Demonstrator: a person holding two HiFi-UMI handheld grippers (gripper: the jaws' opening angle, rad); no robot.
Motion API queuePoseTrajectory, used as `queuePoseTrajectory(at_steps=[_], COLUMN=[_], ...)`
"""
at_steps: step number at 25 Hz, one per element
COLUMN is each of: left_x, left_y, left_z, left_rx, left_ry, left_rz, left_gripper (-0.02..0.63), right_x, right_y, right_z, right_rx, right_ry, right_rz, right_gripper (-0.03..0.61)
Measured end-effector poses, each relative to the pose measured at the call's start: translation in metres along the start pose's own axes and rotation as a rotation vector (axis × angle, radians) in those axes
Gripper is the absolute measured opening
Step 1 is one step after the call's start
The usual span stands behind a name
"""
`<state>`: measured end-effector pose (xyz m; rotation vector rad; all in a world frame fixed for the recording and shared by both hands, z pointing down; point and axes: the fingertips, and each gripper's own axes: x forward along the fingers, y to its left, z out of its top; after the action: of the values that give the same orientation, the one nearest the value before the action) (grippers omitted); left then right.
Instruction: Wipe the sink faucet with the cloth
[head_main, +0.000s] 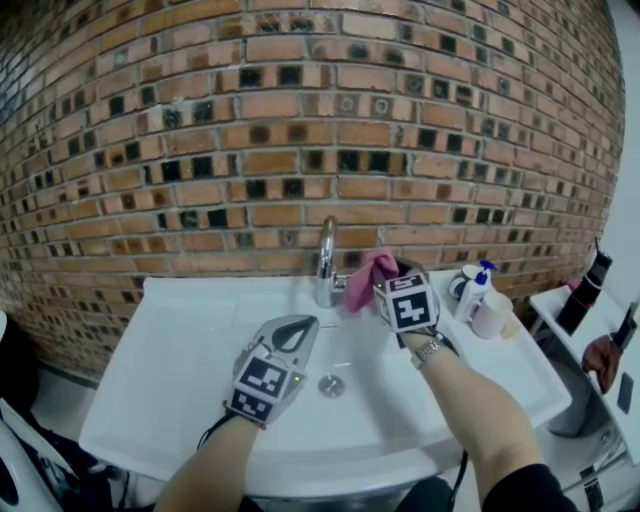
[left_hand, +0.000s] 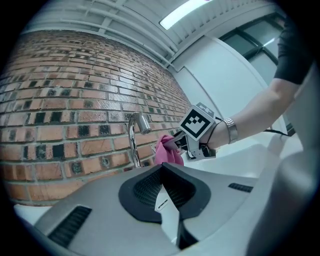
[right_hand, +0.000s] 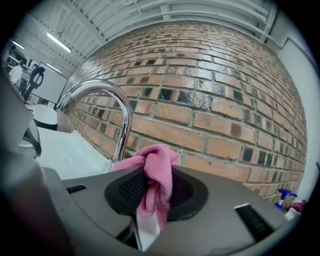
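- Head view, far left: the white ceramic sink stands against a red-brown brick wall. A round metal drain sits in the middle of its bowl.
- The left gripper is over the bowl, just left of the drain, pointing toward the wall. In the left gripper view its jaws are pressed together with nothing between them.
- The curved chrome faucet rises upright at the sink's back edge.
- The crumpled pink cloth is just right of the faucet's stem, about halfway up it — whether it touches the metal I cannot tell.
- The right gripper is pinching the cloth. The right gripper view shows the fabric bunched above the jaws and trailing down between them.
- Farther right, a white pump bottle with a blue top stands on the sink's ledge.
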<state>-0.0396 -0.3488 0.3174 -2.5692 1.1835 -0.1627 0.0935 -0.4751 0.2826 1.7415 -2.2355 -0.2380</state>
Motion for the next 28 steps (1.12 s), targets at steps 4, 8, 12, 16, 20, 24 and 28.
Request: queuePoseTrajectory(at_steps=[4, 8, 12, 16, 20, 24, 28], left_x=[0.000, 0.000, 0.000, 0.000, -0.001, -0.002, -0.005], left_y=[0.001, 0.002, 0.003, 0.004, 0.004, 0.005, 0.006], left_z=[0.000, -0.001, -0.003, -0.004, -0.005, -0.006, -0.005], left_rx=[0.001, 0.004, 0.007, 0.009, 0.011, 0.013, 0.009], left_ry=[0.000, 0.005, 0.007, 0.011, 0.016, 0.015, 0.009], left_rz=[0.003, 0.008, 0.013, 0.018, 0.023, 0.030, 0.035], left_gripper=[0.006, 0.006, 0.006, 0.006, 0.006, 0.006, 0.006], right_x=[-0.008, -0.017, -0.030, -0.046, -0.060, -0.072, -0.083], right_y=[0.001, 0.004, 0.009, 0.017, 0.026, 0.036, 0.045], right_z=[0.006, 0.012, 0.016, 0.022, 0.022, 0.020, 0.017], right_rx=[0.000, 0.004, 0.016, 0.018, 0.030, 0.036, 0.044], right_ry=[-0.017, -0.037, -0.062, -0.097, -0.111, -0.120, -0.126], right_rz=[0.001, 0.009, 0.024, 0.040, 0.060, 0.081, 0.094], right_gripper=[0.092, 0.092, 0.092, 0.092, 0.092, 0.092, 0.092])
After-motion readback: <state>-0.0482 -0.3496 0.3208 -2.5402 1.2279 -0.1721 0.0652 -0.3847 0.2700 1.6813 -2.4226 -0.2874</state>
